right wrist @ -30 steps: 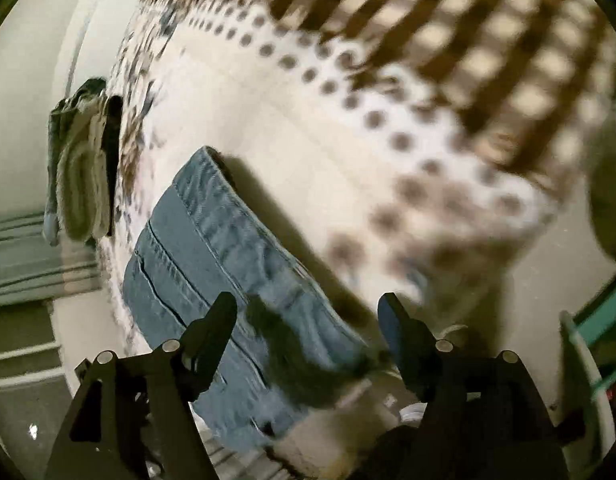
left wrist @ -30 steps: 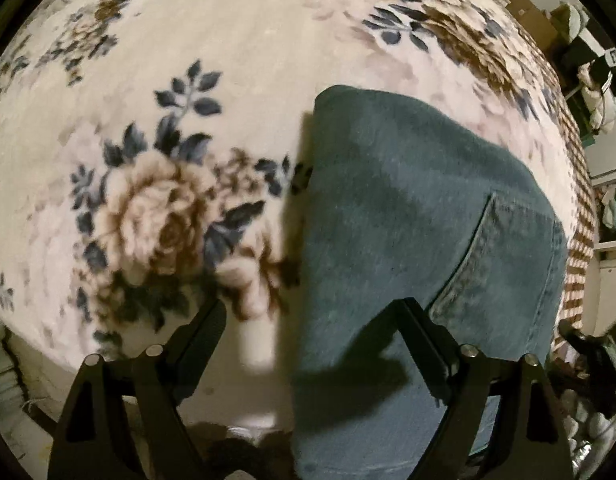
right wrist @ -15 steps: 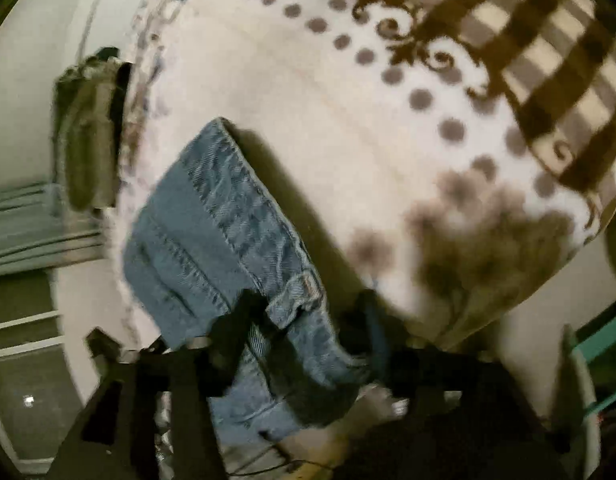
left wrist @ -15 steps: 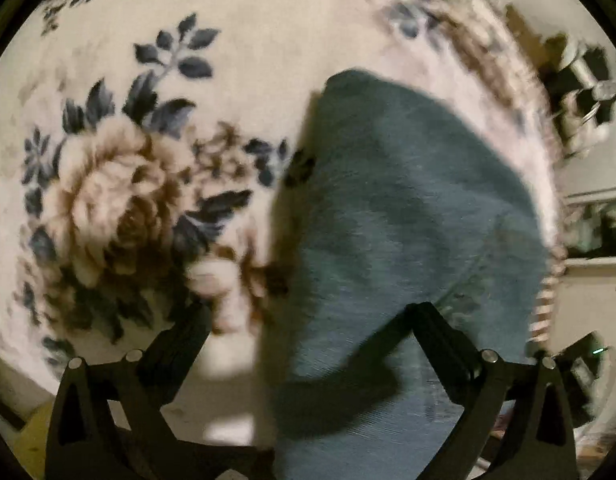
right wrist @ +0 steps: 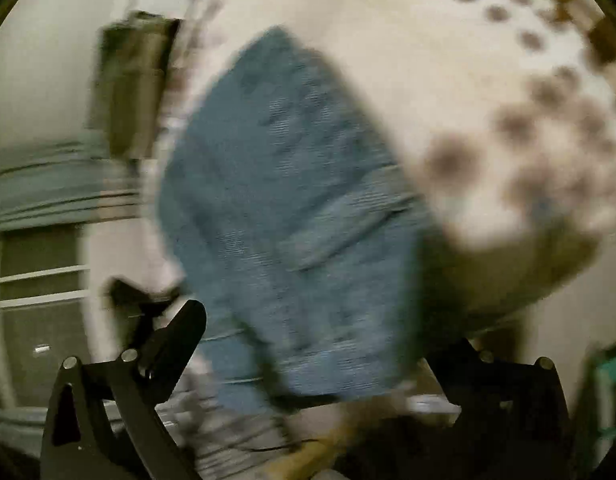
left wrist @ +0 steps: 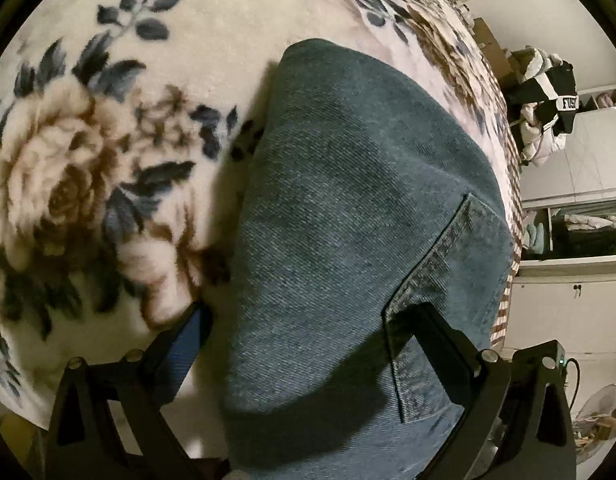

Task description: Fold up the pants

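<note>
Blanket (left wrist: 108, 160): cream plush with brown roses and dark leaves, spread ahead of and under both grippers; in the right wrist view it shows brown dots.
Pants (left wrist: 348, 220): blue denim, folded into a compact block lying on the blanket, running forward from between the left gripper's fingers; a back pocket sits by its right finger.
Left gripper (left wrist: 308, 320): fingers spread wide, one on each side of the denim's near end.
Right gripper (right wrist: 308, 328): view smeared by blur; denim (right wrist: 292, 200) fills the gap between its parted fingers, and I cannot tell whether it grips anything.
Clothes pile (left wrist: 548, 108): black and white, far right of the left gripper.
</note>
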Available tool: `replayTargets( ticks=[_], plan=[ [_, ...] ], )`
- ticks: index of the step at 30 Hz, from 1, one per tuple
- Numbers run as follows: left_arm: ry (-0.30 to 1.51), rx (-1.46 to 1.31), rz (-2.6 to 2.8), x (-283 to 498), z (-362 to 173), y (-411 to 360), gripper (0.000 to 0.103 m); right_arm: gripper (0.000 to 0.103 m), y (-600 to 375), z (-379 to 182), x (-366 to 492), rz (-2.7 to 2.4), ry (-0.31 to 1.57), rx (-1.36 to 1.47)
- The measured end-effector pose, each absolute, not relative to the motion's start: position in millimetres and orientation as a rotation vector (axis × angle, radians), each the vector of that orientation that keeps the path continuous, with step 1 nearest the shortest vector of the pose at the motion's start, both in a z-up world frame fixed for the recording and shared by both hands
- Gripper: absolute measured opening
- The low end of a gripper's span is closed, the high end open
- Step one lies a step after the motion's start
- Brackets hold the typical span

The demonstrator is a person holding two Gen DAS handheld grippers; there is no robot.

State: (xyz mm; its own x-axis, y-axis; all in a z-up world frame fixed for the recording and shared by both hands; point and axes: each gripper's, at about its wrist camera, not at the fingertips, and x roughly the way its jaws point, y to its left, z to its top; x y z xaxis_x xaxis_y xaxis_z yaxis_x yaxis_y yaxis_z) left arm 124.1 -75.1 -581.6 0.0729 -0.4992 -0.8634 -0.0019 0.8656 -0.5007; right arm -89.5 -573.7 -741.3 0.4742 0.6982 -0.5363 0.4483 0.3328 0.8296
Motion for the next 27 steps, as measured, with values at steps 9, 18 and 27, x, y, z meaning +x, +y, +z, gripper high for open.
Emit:
replayTargets(
  ticks=[9,18,27],
  plan=[
    [1.454,-0.447,-0.391,130,-584,-84,0.103,0.103,-561,-749,-66,0.256,1.153,1.318],
    [1.428,-0.492,-0.391,128,-584,-81,0.103,0.091,-546,-750,-63,0.214,1.167,1.258],
    [1.376,-0.497,-0.344,117,-567,-78,0.053,0.044,-548,-728,-77,0.084,1.171,1.167]
  ],
)
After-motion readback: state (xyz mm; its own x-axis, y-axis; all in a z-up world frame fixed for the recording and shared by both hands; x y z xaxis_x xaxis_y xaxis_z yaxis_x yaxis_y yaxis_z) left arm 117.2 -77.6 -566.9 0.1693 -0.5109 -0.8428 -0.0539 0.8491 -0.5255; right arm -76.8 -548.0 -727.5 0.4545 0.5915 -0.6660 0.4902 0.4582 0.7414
